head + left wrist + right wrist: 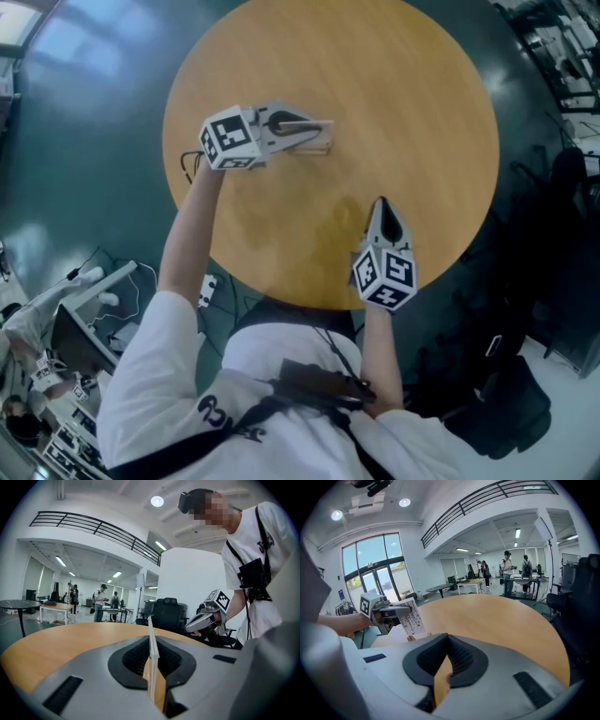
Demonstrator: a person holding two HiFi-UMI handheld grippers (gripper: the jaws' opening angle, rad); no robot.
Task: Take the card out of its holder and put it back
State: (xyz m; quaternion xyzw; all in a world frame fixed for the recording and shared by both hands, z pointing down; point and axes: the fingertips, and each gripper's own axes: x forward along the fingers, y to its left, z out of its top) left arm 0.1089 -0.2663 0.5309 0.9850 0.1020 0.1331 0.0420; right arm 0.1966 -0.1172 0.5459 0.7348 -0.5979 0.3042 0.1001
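Pale wood, matte: round table [422, 112]. Left gripper [319, 127] is clamped on the card [410, 616], a thin, stiff white sheet with dark print. The card is held upright with its lower edge at the clear holder [311, 147]; whether it sits in the slot I cannot tell. Judgement: keep the card vertical and square to the slot and move slowly, since the light, glossy holder may slide or tip. Right gripper [381, 205], jaws together and empty, hangs well apart and could steady the base.
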